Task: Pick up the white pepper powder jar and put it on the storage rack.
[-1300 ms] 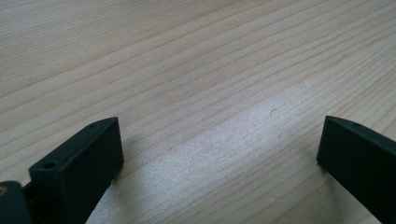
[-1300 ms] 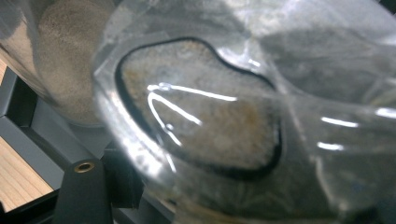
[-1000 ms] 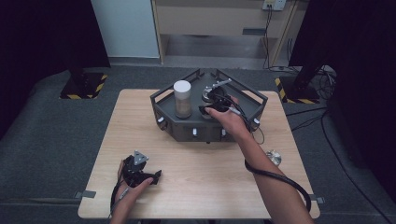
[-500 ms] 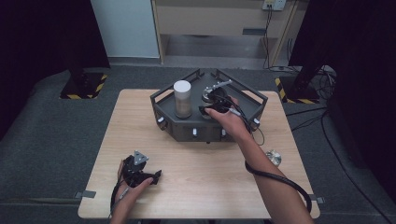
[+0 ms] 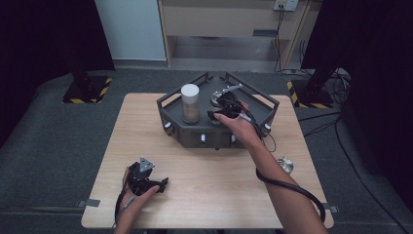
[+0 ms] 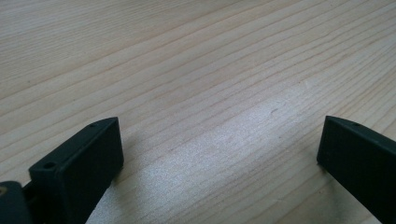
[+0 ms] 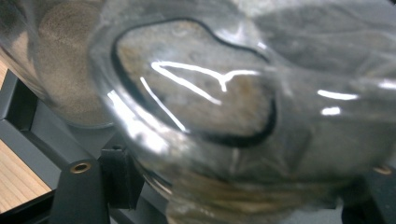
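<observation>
Item: clear glass jar [image 7: 224, 116], in the black tray [image 5: 263, 105], right half; it lies tipped, its long axis and mouth direction too blurred to tell. My right gripper [image 5: 225, 105] has fingers that have just been easing apart, the jar between them, pads touching it.

Beside: white-capped canister [image 5: 190, 103], upright, tray's left half.

My left gripper [image 5: 142, 176]: on the worktop [image 5: 209, 180], fingers [image 6: 79, 163] wide apart, holding nothing.

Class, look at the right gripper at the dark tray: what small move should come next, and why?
Probably ease the right gripper straight back. It sits at a clear, shiny container in the dark tray, beside the white-capped jar. Its jaws have just been opening, so a slow retreat should leave the container standing.
</observation>
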### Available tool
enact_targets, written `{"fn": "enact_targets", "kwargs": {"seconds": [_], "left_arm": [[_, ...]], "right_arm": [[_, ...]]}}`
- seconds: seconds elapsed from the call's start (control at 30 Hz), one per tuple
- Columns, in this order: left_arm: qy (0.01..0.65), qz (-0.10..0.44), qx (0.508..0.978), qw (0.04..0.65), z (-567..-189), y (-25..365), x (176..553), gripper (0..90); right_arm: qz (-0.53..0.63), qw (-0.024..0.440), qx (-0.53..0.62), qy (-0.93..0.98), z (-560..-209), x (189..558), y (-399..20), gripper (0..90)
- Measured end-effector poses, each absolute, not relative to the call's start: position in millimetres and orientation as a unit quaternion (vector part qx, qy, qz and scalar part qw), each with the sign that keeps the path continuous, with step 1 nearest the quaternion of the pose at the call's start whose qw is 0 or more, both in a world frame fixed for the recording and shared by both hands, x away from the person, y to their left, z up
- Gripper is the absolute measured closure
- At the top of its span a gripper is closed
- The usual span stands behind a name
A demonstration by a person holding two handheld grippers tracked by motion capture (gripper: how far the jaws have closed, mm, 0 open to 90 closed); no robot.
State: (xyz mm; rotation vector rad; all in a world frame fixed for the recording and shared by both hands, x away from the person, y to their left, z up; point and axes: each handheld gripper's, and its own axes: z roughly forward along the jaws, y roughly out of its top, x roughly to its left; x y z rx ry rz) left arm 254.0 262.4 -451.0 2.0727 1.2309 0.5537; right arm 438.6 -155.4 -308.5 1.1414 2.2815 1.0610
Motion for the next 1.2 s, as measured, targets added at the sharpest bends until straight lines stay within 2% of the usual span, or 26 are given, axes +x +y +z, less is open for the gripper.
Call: {"fn": "enact_targets", "kwargs": {"seconds": [0.57,1.2], "left_arm": [[0.470,0.212,0.792,0.328,-450.9,262.3,254.0,0.0],[0.471,0.212,0.791,0.328,-450.9,262.0,253.9,0.0]], "right_arm": [[0.382,0.194,0.400,0.810,-303.9,428.2,-162.0,12.5],[0.392,0.199,0.390,0.809,-282.3,393.8,-192.9,8.4]]}}
